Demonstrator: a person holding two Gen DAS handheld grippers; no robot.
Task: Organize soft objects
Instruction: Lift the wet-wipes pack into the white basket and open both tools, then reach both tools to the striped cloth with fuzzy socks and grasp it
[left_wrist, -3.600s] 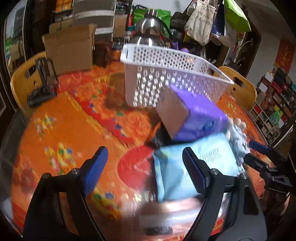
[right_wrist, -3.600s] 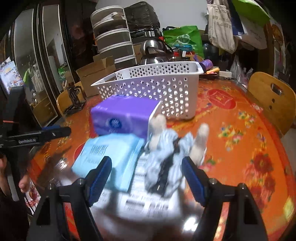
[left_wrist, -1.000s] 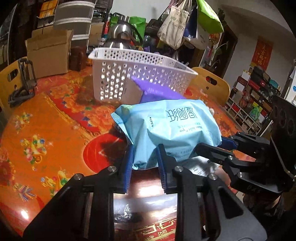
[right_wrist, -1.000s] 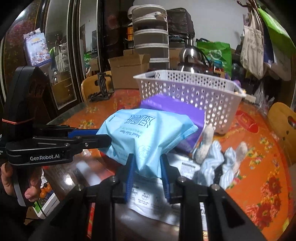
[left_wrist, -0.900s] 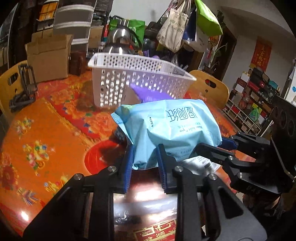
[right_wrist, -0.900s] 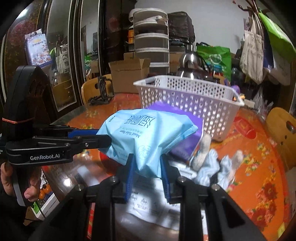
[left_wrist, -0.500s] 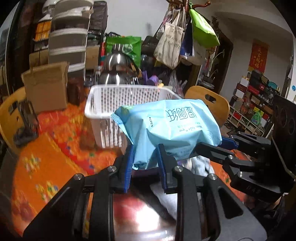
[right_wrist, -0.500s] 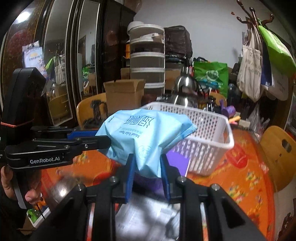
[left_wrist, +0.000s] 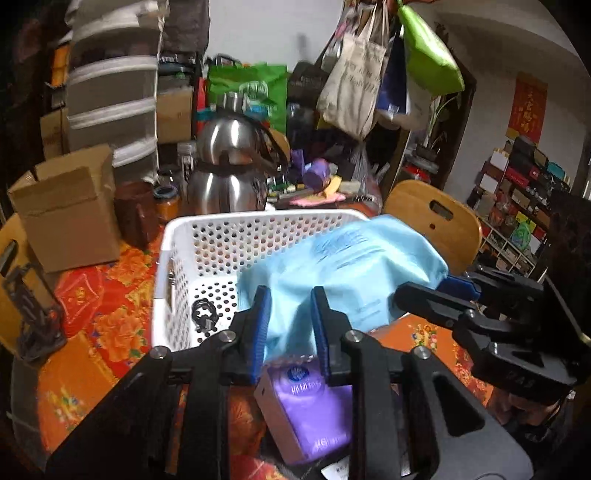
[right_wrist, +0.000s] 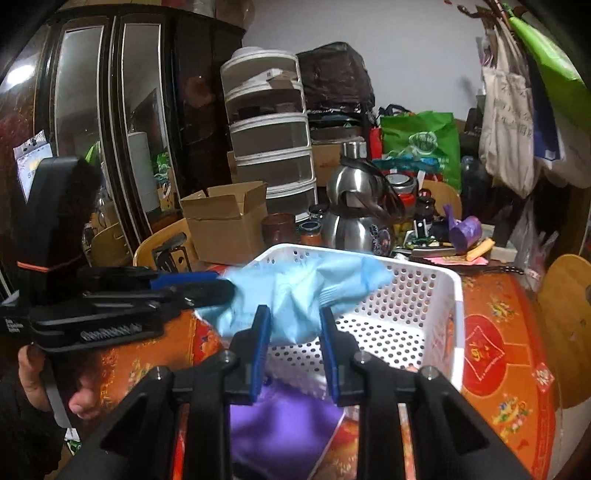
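Observation:
Both grippers are shut on a light blue soft pack (left_wrist: 343, 266), one at each end, and hold it in the air over the near rim of a white perforated basket (left_wrist: 192, 266). My left gripper (left_wrist: 290, 314) pinches its near edge; my right gripper (right_wrist: 295, 325) pinches the other end of the pack (right_wrist: 295, 291). The basket (right_wrist: 424, 317) is below and beyond the pack. A purple tissue pack (left_wrist: 310, 406) lies on the table under the grippers; it also shows in the right wrist view (right_wrist: 280, 432).
A small black object (left_wrist: 203, 314) lies on the basket floor. Behind the basket stand a steel kettle (left_wrist: 229, 177), a brown jar (left_wrist: 135, 214) and a cardboard box (left_wrist: 70, 206). Wooden chairs (left_wrist: 432, 221) ring the orange patterned table (right_wrist: 506, 354).
Both grippers lifted the blue pack off the table and carried it forward until it hangs over the basket. The purple pack stayed on the table.

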